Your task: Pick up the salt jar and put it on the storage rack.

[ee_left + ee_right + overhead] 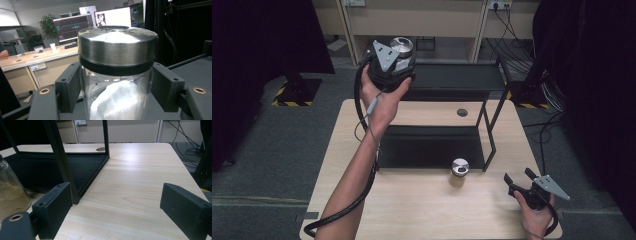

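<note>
A light wooden table (422,210) stands on a grey floor (257,150). On the table there is a black metal shelf rack (447,80) with two levels. A second jar (459,170) with a metal lid and brown powder stands just in front of the rack. Behind, cables (517,45) hang near a beige wall unit (422,20).

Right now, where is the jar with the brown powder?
In the high view, the brown-powder jar stands on the table, right of middle, just before the black shelf.

Place: office-style lab.
Signs: desk monitors (72,26), potted plant (48,25), floor cables (532,55), hazard-taped stand base (294,92).
</note>
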`<state>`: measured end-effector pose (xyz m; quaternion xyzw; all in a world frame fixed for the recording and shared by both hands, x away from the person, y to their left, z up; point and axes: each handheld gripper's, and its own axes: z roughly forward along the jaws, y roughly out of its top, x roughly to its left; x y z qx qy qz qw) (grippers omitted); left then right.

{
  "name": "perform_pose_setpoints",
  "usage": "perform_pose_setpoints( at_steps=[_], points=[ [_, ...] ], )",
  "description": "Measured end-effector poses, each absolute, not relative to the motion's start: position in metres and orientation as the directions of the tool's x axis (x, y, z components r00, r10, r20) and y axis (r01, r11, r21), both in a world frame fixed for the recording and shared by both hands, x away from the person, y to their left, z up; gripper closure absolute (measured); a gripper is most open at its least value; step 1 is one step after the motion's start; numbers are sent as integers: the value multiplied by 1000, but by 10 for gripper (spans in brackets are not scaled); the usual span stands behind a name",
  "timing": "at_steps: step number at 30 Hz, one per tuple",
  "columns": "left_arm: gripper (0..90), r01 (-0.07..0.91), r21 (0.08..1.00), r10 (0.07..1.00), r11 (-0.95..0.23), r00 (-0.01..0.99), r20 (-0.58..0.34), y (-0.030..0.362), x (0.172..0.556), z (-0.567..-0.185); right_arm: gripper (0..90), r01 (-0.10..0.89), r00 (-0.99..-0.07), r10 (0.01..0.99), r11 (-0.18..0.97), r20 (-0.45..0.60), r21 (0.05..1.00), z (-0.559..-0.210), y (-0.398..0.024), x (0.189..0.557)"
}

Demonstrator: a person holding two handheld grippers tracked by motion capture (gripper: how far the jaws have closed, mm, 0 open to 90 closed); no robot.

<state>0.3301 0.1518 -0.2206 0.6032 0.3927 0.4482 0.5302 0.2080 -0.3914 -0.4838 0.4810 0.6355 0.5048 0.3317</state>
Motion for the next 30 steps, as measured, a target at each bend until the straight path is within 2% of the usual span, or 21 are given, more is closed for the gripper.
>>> perform_pose_setpoints(
  at_steps=[30],
  points=[
    [303, 22, 994, 965, -108, 244, 99, 150, 347, -227, 108, 278, -326, 944, 37, 58, 960, -483, -390, 209]
  ],
)
